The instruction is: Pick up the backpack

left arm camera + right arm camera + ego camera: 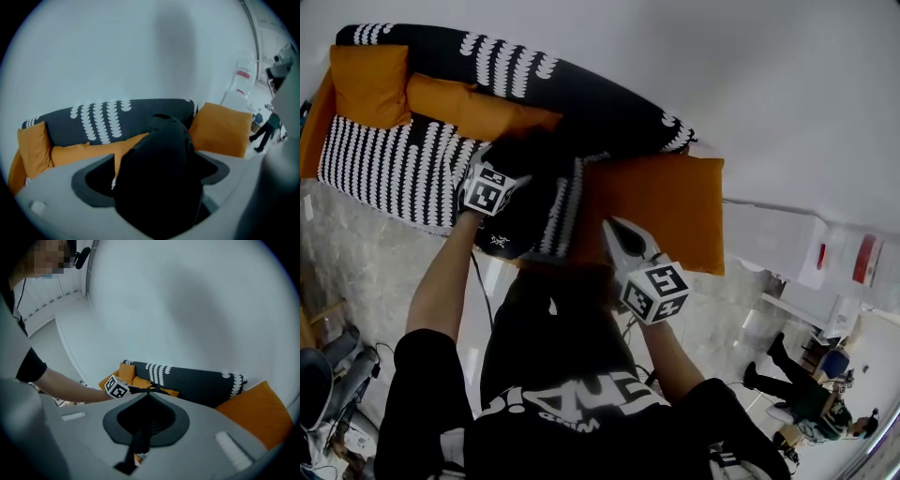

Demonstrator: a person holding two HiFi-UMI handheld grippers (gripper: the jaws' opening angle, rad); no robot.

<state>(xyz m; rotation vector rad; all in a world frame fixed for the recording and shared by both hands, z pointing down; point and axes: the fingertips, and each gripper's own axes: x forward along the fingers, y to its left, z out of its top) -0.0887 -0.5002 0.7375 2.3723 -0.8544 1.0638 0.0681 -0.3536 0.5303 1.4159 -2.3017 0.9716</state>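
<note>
A black backpack (pixel 525 220) sits on the seat of a black-and-white patterned sofa (pixel 394 159), between orange cushions. My left gripper (pixel 514 161) is down over the backpack's top, its marker cube (pixel 492 187) just above the bag. In the left gripper view the backpack (pixel 159 187) fills the gap between the widely spread jaws of the left gripper (pixel 154 154); no pad is seen pressing on it. My right gripper (pixel 623 242) hangs to the right of the bag, in front of the big orange cushion (pixel 666 211), not touching it. Its tips (pixel 149 392) meet with nothing between them.
Orange cushions (pixel 370 84) lie at the sofa's left end and along its back (pixel 478 111). A white wall runs behind. White boards (pixel 787 239) stand right of the sofa. Another person (pixel 797 389) is on the floor at the lower right. Cables and gear (pixel 337 394) lie at the lower left.
</note>
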